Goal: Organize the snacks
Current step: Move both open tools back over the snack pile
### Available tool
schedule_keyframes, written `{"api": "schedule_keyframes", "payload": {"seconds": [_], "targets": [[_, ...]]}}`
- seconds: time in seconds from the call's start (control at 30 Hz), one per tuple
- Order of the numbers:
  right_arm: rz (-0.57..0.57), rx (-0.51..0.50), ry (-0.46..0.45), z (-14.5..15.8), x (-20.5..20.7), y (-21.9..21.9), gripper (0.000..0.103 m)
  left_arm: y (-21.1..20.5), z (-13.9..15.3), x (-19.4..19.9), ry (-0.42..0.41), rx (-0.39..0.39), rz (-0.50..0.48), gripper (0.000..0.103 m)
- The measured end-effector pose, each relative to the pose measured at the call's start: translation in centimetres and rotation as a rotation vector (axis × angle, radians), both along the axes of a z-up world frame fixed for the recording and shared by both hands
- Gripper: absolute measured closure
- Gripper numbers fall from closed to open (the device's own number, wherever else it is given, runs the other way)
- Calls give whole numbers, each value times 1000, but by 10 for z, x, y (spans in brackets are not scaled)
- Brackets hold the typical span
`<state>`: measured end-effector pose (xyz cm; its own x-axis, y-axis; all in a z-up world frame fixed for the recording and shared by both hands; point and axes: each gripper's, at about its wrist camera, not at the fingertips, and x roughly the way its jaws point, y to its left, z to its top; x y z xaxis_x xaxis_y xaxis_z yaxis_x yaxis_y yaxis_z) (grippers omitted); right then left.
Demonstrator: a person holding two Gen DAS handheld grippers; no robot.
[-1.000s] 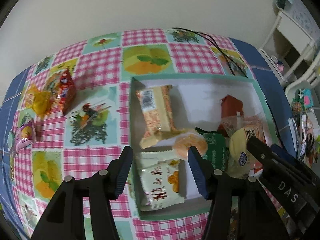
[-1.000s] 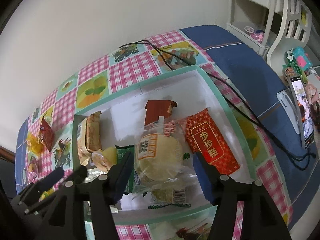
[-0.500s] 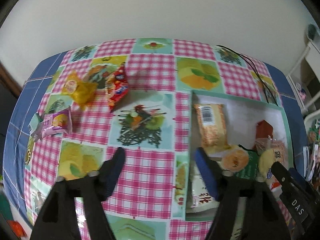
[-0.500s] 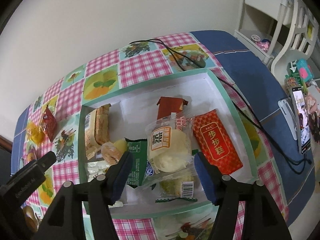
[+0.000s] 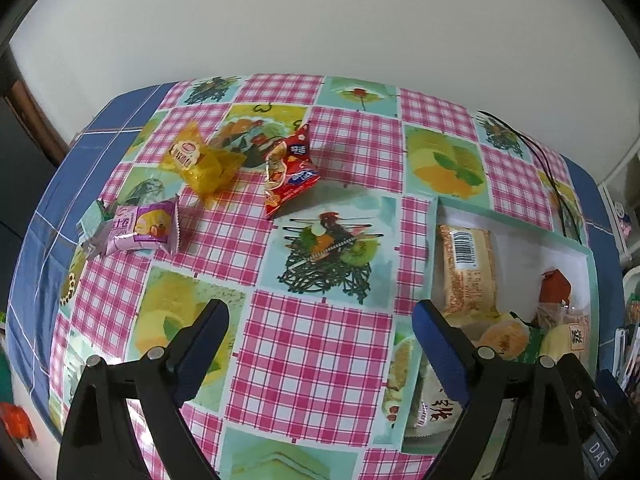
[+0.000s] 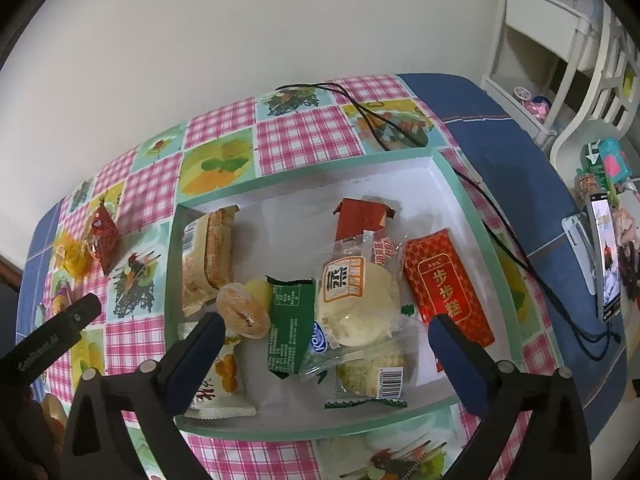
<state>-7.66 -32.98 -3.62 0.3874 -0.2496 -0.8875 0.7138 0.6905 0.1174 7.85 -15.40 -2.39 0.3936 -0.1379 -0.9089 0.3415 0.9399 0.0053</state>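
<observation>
A white box with a green rim (image 6: 460,184) sits on the checked tablecloth and holds several snack packets, among them a round cake in clear wrap (image 6: 354,300) and a long red packet (image 6: 446,284). My right gripper (image 6: 322,330) hangs above the box, its jaws opening with nothing pressed between them. Left of the box, my left gripper (image 5: 320,320) hovers over bare tablecloth, jaws also opening and empty. Farther off on the cloth lie a red packet (image 5: 290,170), a yellow packet (image 5: 202,162) and a purple packet (image 5: 140,230). The box (image 5: 588,264) shows at right in the left wrist view.
A black cable (image 6: 504,232) runs along the box's right side to a phone on a stand (image 6: 606,256). A white shelf unit (image 6: 560,40) stands beyond the table's right edge. The wall rises behind the table. An orange object (image 5: 16,420) lies off the table's left edge.
My left gripper has swung left from over the box to the open cloth and its jaws have widened. The right gripper's jaws have spread wider above the round cake.
</observation>
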Motion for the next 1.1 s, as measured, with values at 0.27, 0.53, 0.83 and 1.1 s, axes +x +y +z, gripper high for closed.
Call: {"api": "schedule_keyframes", "payload": {"seconds": [0.27,0.53,0.83,1.1], "targets": [[7,-6,2,1,5,7,0,8,0,5,-1,17,-3,1],[60,-17,22,2,24,30,0,27,0,14,13,47,-2,1],[136,-15,15,7,57,73,0,74,6,36,14,67,52,2],[223,-9,14,6,88,118,0,122,8,56,26,40,117,2]]}}
